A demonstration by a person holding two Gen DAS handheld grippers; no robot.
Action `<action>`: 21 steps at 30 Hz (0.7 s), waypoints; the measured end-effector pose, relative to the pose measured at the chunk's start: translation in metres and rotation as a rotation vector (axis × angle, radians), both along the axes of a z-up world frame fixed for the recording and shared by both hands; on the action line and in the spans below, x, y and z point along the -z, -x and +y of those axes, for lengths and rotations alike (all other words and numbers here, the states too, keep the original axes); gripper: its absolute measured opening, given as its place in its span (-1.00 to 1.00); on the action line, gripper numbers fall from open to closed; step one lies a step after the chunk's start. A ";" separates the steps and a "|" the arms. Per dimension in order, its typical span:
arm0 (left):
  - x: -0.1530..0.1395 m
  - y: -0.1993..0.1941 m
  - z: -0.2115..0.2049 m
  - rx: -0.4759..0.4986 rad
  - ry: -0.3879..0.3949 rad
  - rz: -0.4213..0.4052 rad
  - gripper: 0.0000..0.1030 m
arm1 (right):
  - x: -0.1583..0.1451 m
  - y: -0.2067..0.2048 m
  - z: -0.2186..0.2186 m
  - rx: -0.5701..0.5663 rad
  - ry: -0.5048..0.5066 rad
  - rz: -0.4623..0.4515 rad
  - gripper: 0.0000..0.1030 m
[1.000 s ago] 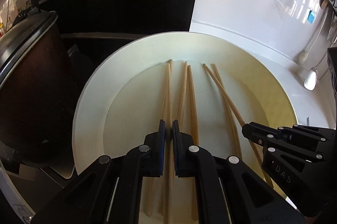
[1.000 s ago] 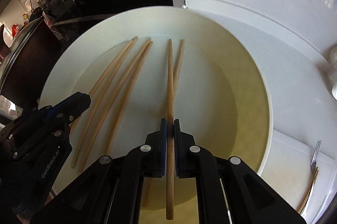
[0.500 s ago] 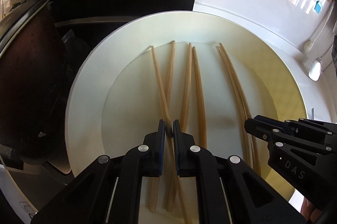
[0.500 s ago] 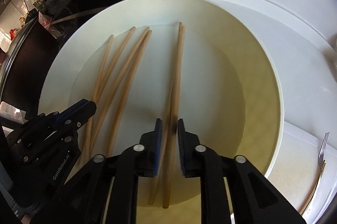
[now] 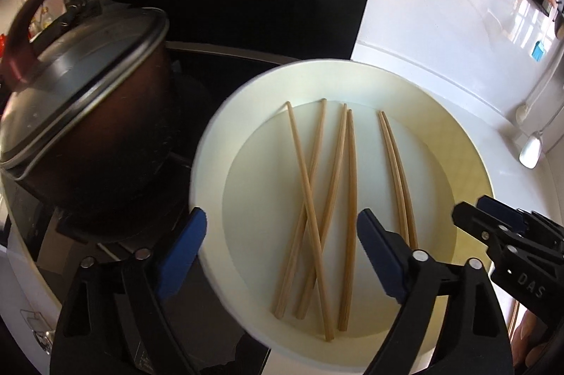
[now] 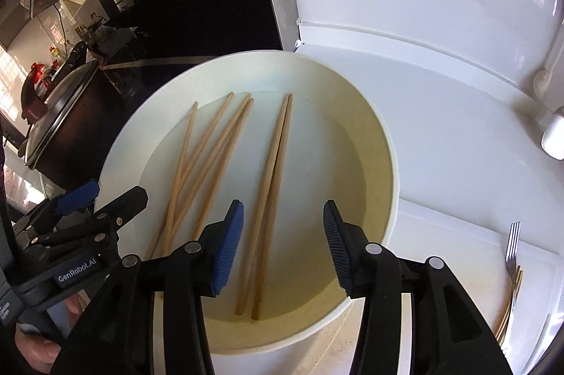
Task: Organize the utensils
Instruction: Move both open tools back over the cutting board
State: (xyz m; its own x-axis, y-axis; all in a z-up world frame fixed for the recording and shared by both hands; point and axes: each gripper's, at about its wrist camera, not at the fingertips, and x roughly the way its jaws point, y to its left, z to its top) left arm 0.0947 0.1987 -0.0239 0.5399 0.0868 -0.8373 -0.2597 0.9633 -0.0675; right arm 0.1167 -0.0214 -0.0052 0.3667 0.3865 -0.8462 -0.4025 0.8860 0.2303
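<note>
Several wooden chopsticks lie in a wide cream plate (image 5: 469,163) (image 6: 373,142). On the left, a loose crossed group of chopsticks (image 5: 317,198) (image 6: 197,170). On the right, a neat pair (image 5: 398,177) (image 6: 271,198) lies side by side. My left gripper (image 5: 282,234) is open and empty, raised above the near ends of the crossed group. My right gripper (image 6: 283,227) is open and empty above the neat pair. Each gripper shows in the other's view, the right one in the left wrist view (image 5: 500,230) and the left one in the right wrist view (image 6: 98,202).
A dark pot with a glass lid (image 5: 81,114) (image 6: 56,114) stands just left of the plate on a black hob. A fork (image 6: 511,262) lies on the white counter at the right. A white spoon (image 5: 530,149) lies at the far right.
Both grippers have opened and let go of their chopsticks, then drawn up and back. The released sticks now lie in the plate, the right one beside its partner.
</note>
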 end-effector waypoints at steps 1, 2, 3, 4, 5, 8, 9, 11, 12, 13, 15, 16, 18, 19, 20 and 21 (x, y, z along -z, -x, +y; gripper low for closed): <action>-0.004 0.003 -0.001 -0.004 -0.004 -0.006 0.69 | -0.004 0.005 -0.004 -0.002 -0.007 -0.015 -0.02; -0.007 0.006 -0.002 -0.005 -0.008 -0.009 0.70 | -0.008 0.006 -0.007 -0.003 -0.012 -0.026 0.01; -0.010 0.009 -0.005 -0.004 -0.013 -0.012 0.75 | -0.011 0.010 -0.012 -0.003 -0.015 -0.038 0.02; -0.013 0.012 -0.007 -0.003 -0.019 -0.018 0.79 | -0.014 0.013 -0.016 0.000 -0.018 -0.050 0.04; -0.016 0.015 -0.010 -0.001 -0.027 -0.027 0.80 | -0.018 0.016 -0.021 0.004 -0.024 -0.062 0.08; -0.022 0.025 -0.023 0.019 -0.043 -0.037 0.81 | -0.026 0.031 -0.039 0.025 -0.040 -0.100 0.16; -0.023 0.027 -0.028 0.025 -0.045 -0.034 0.82 | -0.028 0.036 -0.046 0.033 -0.043 -0.107 0.17; -0.027 0.035 -0.040 0.040 -0.038 -0.035 0.83 | -0.031 0.048 -0.061 0.046 -0.039 -0.121 0.17; -0.028 0.038 -0.046 0.045 -0.035 -0.038 0.83 | -0.033 0.054 -0.069 0.053 -0.033 -0.129 0.17; -0.030 0.042 -0.052 0.053 -0.029 -0.042 0.83 | -0.033 0.060 -0.078 0.061 -0.026 -0.135 0.17; -0.033 0.050 -0.067 0.071 -0.011 -0.049 0.83 | -0.034 0.072 -0.097 0.082 -0.018 -0.149 0.18; -0.034 0.053 -0.074 0.081 -0.002 -0.053 0.83 | -0.034 0.079 -0.108 0.096 -0.016 -0.152 0.18; -0.036 0.060 -0.092 0.108 0.013 -0.062 0.83 | -0.034 0.093 -0.130 0.128 -0.012 -0.156 0.18; -0.037 0.063 -0.102 0.120 0.018 -0.065 0.83 | -0.032 0.100 -0.141 0.145 -0.008 -0.155 0.18; -0.037 0.066 -0.112 0.135 0.023 -0.069 0.83 | -0.030 0.106 -0.151 0.161 -0.005 -0.152 0.18; -0.037 0.070 -0.121 0.150 0.027 -0.071 0.83 | -0.028 0.111 -0.162 0.178 -0.001 -0.148 0.18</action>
